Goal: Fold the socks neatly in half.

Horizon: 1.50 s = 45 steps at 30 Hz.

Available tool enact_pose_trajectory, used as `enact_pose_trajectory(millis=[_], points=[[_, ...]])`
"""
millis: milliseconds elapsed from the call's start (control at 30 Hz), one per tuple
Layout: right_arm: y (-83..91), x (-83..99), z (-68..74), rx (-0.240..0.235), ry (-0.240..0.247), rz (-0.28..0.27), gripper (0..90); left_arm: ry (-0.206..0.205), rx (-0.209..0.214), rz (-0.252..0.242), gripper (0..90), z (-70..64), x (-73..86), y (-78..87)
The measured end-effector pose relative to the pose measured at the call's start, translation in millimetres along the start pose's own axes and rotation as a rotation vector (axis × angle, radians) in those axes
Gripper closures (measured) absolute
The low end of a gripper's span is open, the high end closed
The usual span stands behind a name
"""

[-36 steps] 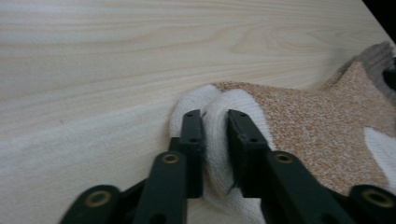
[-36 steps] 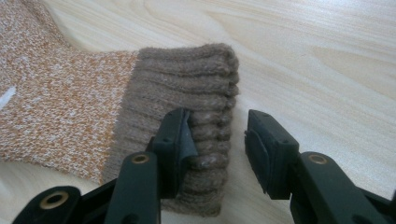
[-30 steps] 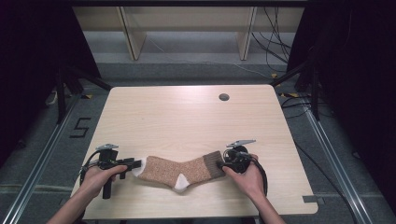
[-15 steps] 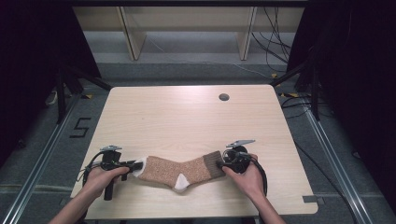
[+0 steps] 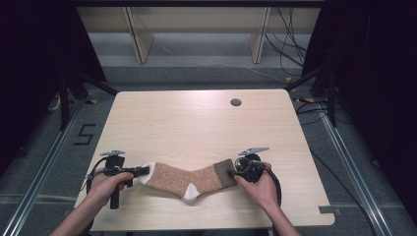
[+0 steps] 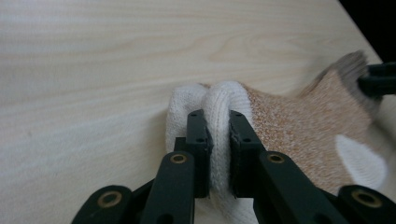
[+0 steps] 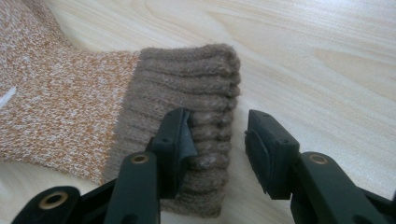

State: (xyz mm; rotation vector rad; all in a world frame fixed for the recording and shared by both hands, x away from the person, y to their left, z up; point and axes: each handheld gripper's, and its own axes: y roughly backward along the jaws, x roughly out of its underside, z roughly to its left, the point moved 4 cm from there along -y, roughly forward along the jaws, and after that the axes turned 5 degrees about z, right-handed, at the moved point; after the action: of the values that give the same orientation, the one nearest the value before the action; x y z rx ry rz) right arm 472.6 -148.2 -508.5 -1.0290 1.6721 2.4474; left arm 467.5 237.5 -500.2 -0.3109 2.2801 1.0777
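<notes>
A: Which way is the sock [image 5: 189, 178] lying?

B: Lengthwise between both claws on the table [image 5: 196, 123]; the left gripper [image 6: 217, 140] is clenching its white toe; the right gripper [image 7: 217, 140] is gaping astride the brown cuff's [image 7: 187, 84] edge, one jaw on the ribbing, cuff just ahead

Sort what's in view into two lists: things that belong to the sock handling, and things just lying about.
In the job:
- sock, flat on the table
- left gripper, shut on the sock's white toe
- right gripper, open at the brown cuff

Just there:
- round hole in the tabletop
- cables on the floor beyond
</notes>
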Motion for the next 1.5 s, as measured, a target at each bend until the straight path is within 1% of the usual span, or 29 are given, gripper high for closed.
enact_pose_trajectory(millis=[33,67,100,133,167,200,233,300,333,367,400,500,533,633,667,733,800,833,867,900,933,1033,1133,1167,1267,1300,1367,1467,1500], points=[[-0.4,-0.3,-0.4,-0.005,0.002,0.010,58.5,-0.006,-0.001,-0.004,80.4,-2.2,-2.7,1.9],[-0.7,-0.6,0.3,0.000,0.004,0.006,58.8,-0.018,0.002,-0.009,80.4,-5.2,-7.1,4.5],[-0.5,-0.8,1.6,0.002,0.008,0.007,58.9,-0.019,0.004,-0.014,80.4,-6.8,-9.7,5.8],[-0.2,-0.9,2.4,0.015,0.016,-0.002,59.0,-0.024,0.002,-0.021,80.4,-8.3,-13.1,7.5],[-2.6,-1.3,4.1,0.010,0.009,-0.023,59.0,-0.023,0.007,-0.026,80.4,-9.5,-16.3,8.9],[-0.8,-0.7,5.3,0.012,0.010,0.001,59.1,-0.022,0.009,-0.032,80.4,-11.1,-19.8,10.6],[-1.8,-1.0,5.8,0.019,0.009,-0.007,59.2,-0.027,0.010,-0.036,80.4,-12.2,-21.8,11.2],[-2.4,-1.3,6.9,-0.003,0.016,0.002,59.3,-0.032,0.013,-0.049,80.4,-16.9,-27.1,12.7],[-2.7,-2.0,6.9,0.017,0.025,-0.007,59.3,-0.038,0.020,-0.054,80.4,-18.4,-28.6,13.0],[-3.2,-2.2,8.2,0.016,0.017,-0.014,59.4,-0.043,0.019,-0.052,80.4,-21.3,-31.2,14.4],[-3.6,-2.5,9.0,0.005,0.014,-0.003,59.7,-0.045,0.020,-0.065,80.4,-23.7,-33.4,14.7],[-4.7,-3.6,11.4,0.017,0.018,-0.013,60.3,-0.055,0.019,-0.073,80.3,-28.7,-39.7,16.8],[-5.3,-4.0,12.2,0.021,0.016,-0.017,60.3,-0.061,0.028,-0.078,80.4,-29.3,-41.2,16.9],[-6.6,-5.0,14.6,0.017,0.018,-0.020,61.0,-0.068,0.022,-0.081,80.4,-32.3,-46.6,18.8],[-7.4,-5.2,16.9,0.015,0.000,-0.021,61.1,-0.068,0.024,-0.091,80.4,-33.3,-48.2,18.6],[-9.2,-7.3,15.1,0.023,0.036,-0.032,61.3,-0.074,0.024,-0.096,80.4,-35.1,-51.4,19.1],[-9.8,-8.1,17.6,0.019,0.023,-0.021,61.3,-0.073,0.033,-0.094,80.4,-37.0,-53.4,19.4],[-10.5,-8.7,18.4,0.019,0.020,-0.023,61.3,-0.077,0.031,-0.106,80.4,-38.3,-55.2,19.4],[-12.1,-11.1,15.4,0.030,0.070,-0.048,61.3,-0.078,0.030,-0.099,80.4,-39.1,-56.1,20.1],[-12.2,-10.9,18.2,0.022,0.040,-0.037,61.3,-0.080,0.029,-0.107,80.4,-40.3,-57.8,20.1],[-12.5,-11.4,18.4,0.024,0.048,-0.034,61.3,-0.083,0.036,-0.111,80.4,-40.8,-59.0,20.1],[-14.2,-13.9,17.0,0.034,0.086,-0.045,61.3,-0.081,0.026,-0.120,80.4,-42.2,-61.7,19.8],[-14.7,-14.0,19.2,0.039,0.081,-0.051,61.6,-0.083,0.028,-0.127,80.4,-44.6,-64.2,18.0],[-15.0,-14.5,18.6,0.037,0.098,-0.052,61.7,-0.083,0.029,-0.127,80.4,-45.3,-64.6,17.6],[-15.0,-14.5,19.2,0.037,0.092,-0.052,61.8,-0.090,0.033,-0.131,80.4,-49.6,-65.2,15.7],[-15.0,-14.5,19.3,0.037,0.091,-0.053,61.8,-0.095,0.045,-0.132,80.4,-51.8,-65.5,14.8],[-15.1,-14.5,18.8,0.034,0.096,-0.052,61.8,-0.099,0.042,-0.138,80.4,-55.3,-66.0,13.9],[-15.2,-14.6,19.3,0.035,0.090,-0.054,61.8,-0.111,0.063,-0.138,80.3,-61.7,-67.4,11.4],[-15.3,-14.6,19.4,0.036,0.091,-0.054,61.8,-0.117,0.059,-0.140,80.3,-64.8,-68.1,10.3]])
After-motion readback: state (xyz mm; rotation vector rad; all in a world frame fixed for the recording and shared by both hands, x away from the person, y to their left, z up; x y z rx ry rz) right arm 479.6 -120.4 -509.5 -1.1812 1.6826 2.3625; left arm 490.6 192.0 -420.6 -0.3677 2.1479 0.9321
